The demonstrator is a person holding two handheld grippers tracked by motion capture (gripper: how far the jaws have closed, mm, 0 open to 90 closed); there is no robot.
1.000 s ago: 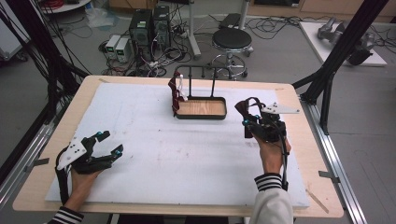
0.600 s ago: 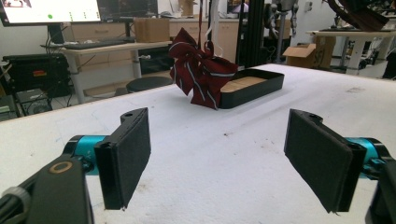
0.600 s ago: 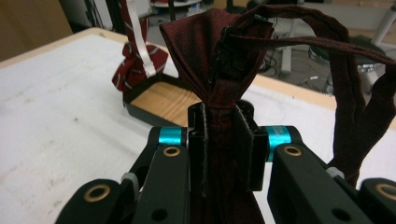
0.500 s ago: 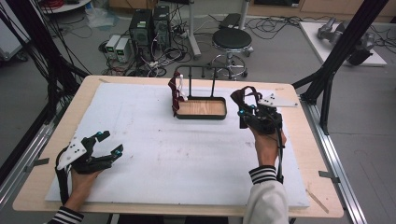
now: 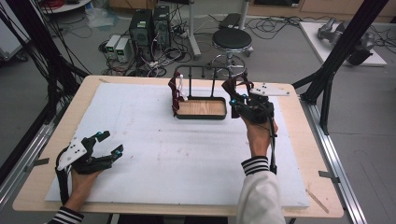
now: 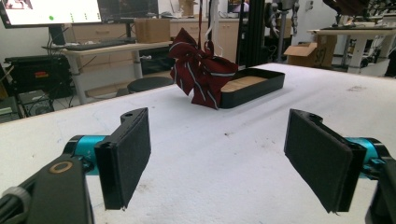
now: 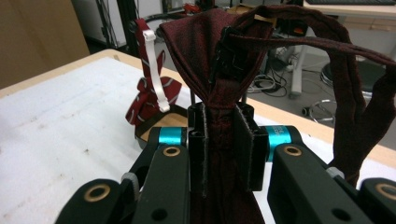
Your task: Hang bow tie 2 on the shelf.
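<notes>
The right gripper (image 5: 235, 99) is held above the far right part of the white mat (image 5: 154, 154), just to the right of the black tray (image 5: 201, 115) with its wooden floor. In the right gripper view its jaws are pressed together on a dark red bow tie (image 7: 219, 70): the narrow, gathered middle of the cloth runs down between the two black pads, the wider fabric fans out above them, and the tie's strap (image 7: 355, 84) loops off to the right and hangs down beside the gripper (image 7: 223, 147). In the high view the same dark tie (image 5: 232, 87) shows at the tip of the gripper, raised clear of the mat and close to the tray's right end.

A second tie, red with pale stripes (image 5: 176, 93), hangs from the black rack (image 5: 201, 77) that stands at the tray's far edge, at its left end, with a white clip on it. In the left gripper view this striped tie (image 6: 201, 70) droops over the tray's (image 6: 252, 86) near corner.

The left gripper (image 5: 106, 144) rests low over the near left corner of the mat, well apart from the tray and both ties. Its jaws are spread wide with nothing between the pads (image 6: 128, 156), bare mat showing in the gap.
</notes>
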